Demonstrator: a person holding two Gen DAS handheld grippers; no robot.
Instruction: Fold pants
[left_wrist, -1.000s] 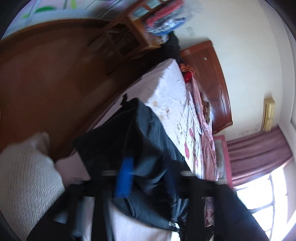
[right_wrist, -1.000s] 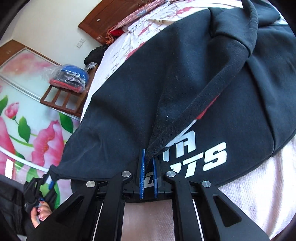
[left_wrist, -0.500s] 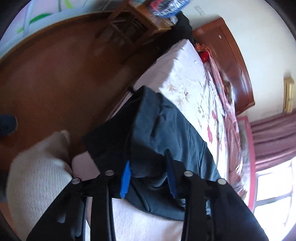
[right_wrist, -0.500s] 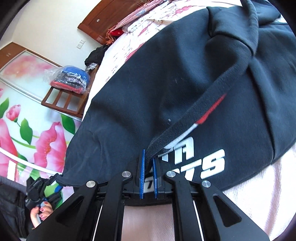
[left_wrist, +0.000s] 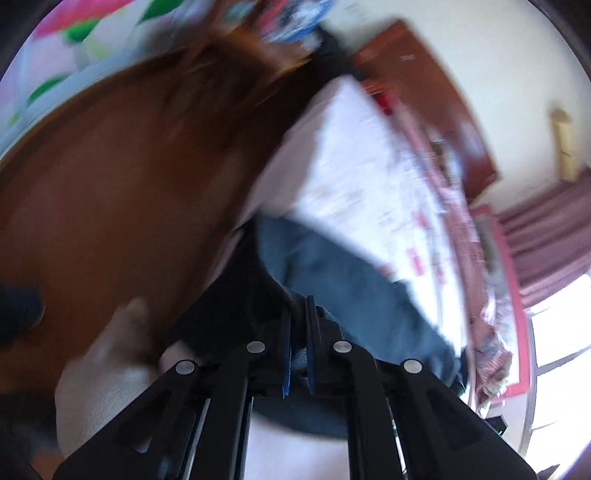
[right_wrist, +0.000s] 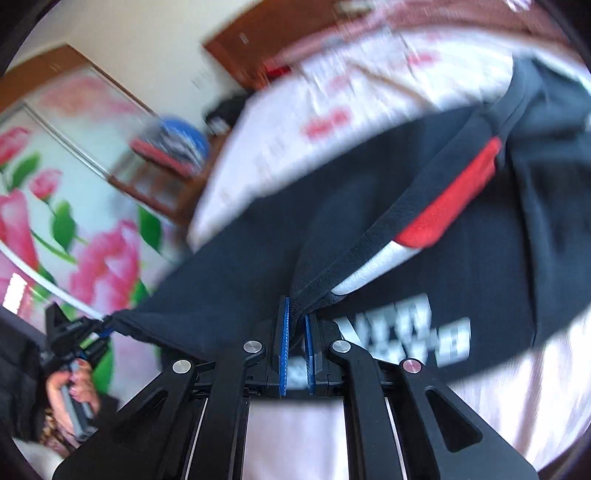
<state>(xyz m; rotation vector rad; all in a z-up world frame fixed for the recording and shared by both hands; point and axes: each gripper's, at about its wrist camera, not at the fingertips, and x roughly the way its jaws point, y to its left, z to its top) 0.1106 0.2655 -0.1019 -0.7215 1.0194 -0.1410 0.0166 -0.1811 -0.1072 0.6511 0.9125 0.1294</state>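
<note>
The dark navy pants with white lettering and a red-and-white stripe lie on the bed. My right gripper is shut on the thick waistband edge and holds it up. My left gripper is shut on another edge of the pants near the bed's side. In the right wrist view the left gripper shows at the far left, pinching a corner of the fabric stretched between both grippers. Both views are motion-blurred.
The bed has a pink floral sheet. A wooden headboard stands at its far end. A wooden chair with bundled clothes stands beside the bed. Brown floor lies left of it. A floral wardrobe door is behind.
My left gripper has shut on the pants edge; it was open half a second ago. Both grippers have lifted the fabric, and the waistband now shows its red stripe more.
</note>
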